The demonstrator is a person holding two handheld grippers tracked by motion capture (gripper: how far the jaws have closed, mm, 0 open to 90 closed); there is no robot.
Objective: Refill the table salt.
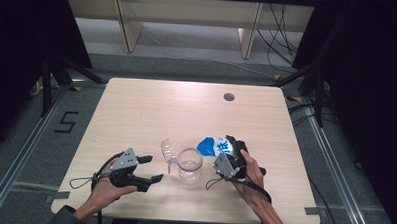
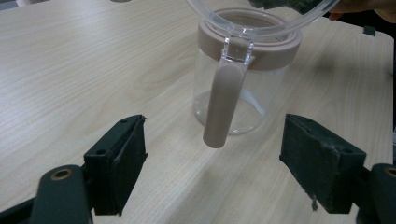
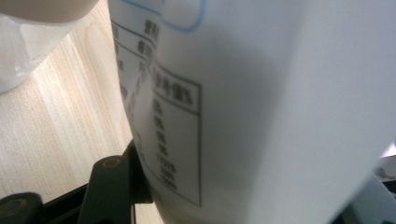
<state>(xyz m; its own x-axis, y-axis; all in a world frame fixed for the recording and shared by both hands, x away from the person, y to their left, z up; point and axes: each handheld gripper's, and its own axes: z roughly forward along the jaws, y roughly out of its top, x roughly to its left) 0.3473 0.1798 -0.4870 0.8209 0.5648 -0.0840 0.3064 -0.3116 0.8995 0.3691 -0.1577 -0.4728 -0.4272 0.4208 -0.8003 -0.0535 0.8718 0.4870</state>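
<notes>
On the bench [image 1: 136, 110], the right claw [image 1: 230, 152] clamps a blue-and-white carton [image 1: 213, 145], tilted at two o'clock of the clear jar [image 1: 190, 164]. Its print appears blurred, its far side cut off. The left claw [image 1: 152, 169] gapes empty at nine o'clock.

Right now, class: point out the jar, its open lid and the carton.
jar [image 1: 190, 166], high view, clear glass wall.
lid [image 1: 168, 150], high view, clear disc.
carton [image 1: 213, 145], high view, blue printed side.

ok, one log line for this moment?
left gripper: open, beside jar | right gripper: shut on carton, tilted toward jar | jar lid: flipped open | jar: looks empty
</notes>
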